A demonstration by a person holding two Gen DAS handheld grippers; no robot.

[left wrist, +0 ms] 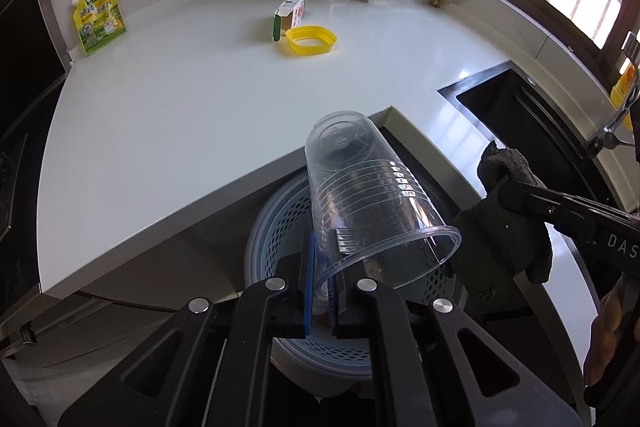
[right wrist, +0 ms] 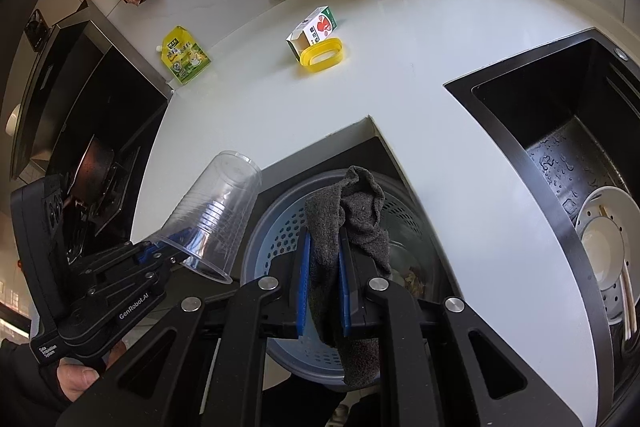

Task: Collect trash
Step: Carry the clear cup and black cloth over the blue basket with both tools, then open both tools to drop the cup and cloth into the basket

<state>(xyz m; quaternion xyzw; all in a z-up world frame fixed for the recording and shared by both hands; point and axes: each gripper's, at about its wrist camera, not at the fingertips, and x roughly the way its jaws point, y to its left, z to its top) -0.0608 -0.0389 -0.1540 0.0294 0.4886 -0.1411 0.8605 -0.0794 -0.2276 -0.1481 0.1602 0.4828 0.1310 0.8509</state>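
Cup (left wrist: 360, 187) clamped by its wall near the rim in the left hand-held gripper (left wrist: 320, 291), jaws nearly shut, cup tipped with its base up, hanging over the perforated bin (left wrist: 276, 227) that sits below the notch in the desk's front edge. Right hand-held gripper (right wrist: 324, 291) closed tight on a dark grey rag (right wrist: 348, 227), which droops over the same bin. Both loads sit above the opening, so release looks like the next step.

Risks: cup wall is thin and clear, a pinch this hard may crack it or let it spring sideways on release, landing on the desk (left wrist: 180, 131) instead of the bin. Rag may snag on the blue pads and not fall. Grippers are near each other, so collision is possible.

Still on the desk toward the back edge: yellow pouch (left wrist: 98, 17), small carton (left wrist: 290, 15), yellow lid (left wrist: 311, 41) just beside the carton.
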